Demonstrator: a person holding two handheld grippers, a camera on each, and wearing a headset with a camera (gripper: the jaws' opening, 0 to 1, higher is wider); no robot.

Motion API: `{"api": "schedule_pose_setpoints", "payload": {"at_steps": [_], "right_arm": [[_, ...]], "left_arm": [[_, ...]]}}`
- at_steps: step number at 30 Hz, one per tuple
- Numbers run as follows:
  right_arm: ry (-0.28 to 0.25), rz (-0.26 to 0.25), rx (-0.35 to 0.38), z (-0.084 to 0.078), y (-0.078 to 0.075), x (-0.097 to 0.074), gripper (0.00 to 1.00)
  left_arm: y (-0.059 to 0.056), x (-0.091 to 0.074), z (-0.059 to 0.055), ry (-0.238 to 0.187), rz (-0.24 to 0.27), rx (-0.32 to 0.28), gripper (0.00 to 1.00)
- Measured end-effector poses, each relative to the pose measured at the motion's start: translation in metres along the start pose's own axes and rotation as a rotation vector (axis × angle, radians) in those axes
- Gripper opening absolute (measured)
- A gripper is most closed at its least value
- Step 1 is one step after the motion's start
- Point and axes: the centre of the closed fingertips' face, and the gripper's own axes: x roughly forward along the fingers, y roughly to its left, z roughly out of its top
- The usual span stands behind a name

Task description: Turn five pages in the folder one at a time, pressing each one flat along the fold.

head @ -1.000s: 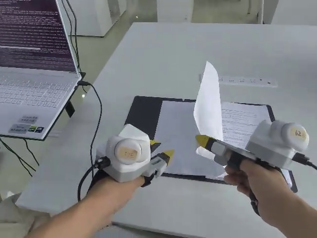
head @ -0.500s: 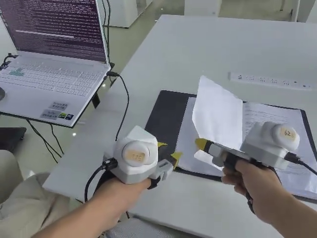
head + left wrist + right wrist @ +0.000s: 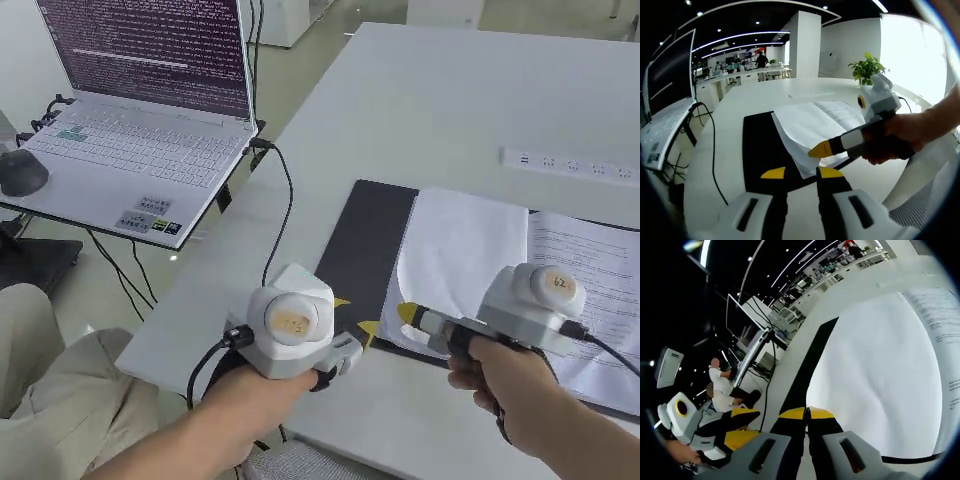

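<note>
The black folder (image 3: 360, 250) lies open on the white table. A blank white page (image 3: 460, 260) is folded over leftward and lies low over the folder's left half, still slightly bowed. My right gripper (image 3: 408, 315) is shut on that page's near edge; in the right gripper view its yellow tips (image 3: 806, 413) meet at the page (image 3: 875, 370). My left gripper (image 3: 355, 315) hovers open just left of it, near the folder's front edge. Its jaws (image 3: 801, 173) stand apart with nothing between them, and the right gripper (image 3: 820, 149) reaches in over the page (image 3: 810, 125).
A printed sheet (image 3: 590, 270) fills the folder's right half. An open laptop (image 3: 140, 150) sits at the left, with a black cable (image 3: 285, 200) trailing toward the left gripper. A white power strip (image 3: 570, 165) lies behind the folder. A dark mouse (image 3: 20, 172) rests at the far left.
The page stood upright in the right gripper a second ago; it has swung left and down onto the folder's left side. The left gripper has stayed open beside it.
</note>
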Motion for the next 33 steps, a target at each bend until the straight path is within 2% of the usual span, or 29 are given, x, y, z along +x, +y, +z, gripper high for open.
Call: {"api": "schedule_pose_setpoints", "payload": {"at_steps": [5,8,11,17,20,26,33], "right_arm": [[-0.001,-0.002,0.028,-0.003,-0.005,0.001,0.00],[-0.011,0.031,0.075,-0.004,-0.001,0.002,0.03],[-0.022,0.067,0.085,-0.003,0.006,0.000,0.07],[-0.041,0.063,0.096,0.005,0.001,-0.011,0.06],[-0.062,0.054,0.097,0.015,-0.009,-0.021,0.05],[-0.117,0.013,0.128,0.039,-0.039,-0.044,0.05],[-0.139,-0.019,0.148,0.062,-0.072,-0.062,0.01]], "left_arm": [[0.000,0.003,-0.002,0.006,-0.004,0.000,0.21],[-0.001,0.005,-0.004,0.013,-0.008,0.005,0.21],[-0.002,0.007,-0.006,0.021,-0.012,0.005,0.21],[-0.011,0.019,-0.009,0.035,-0.046,0.034,0.19],[-0.017,0.030,-0.009,0.033,-0.064,0.044,0.19],[-0.028,0.058,-0.011,0.033,-0.094,0.079,0.19],[-0.036,0.084,-0.018,0.033,-0.098,0.081,0.17]]}}
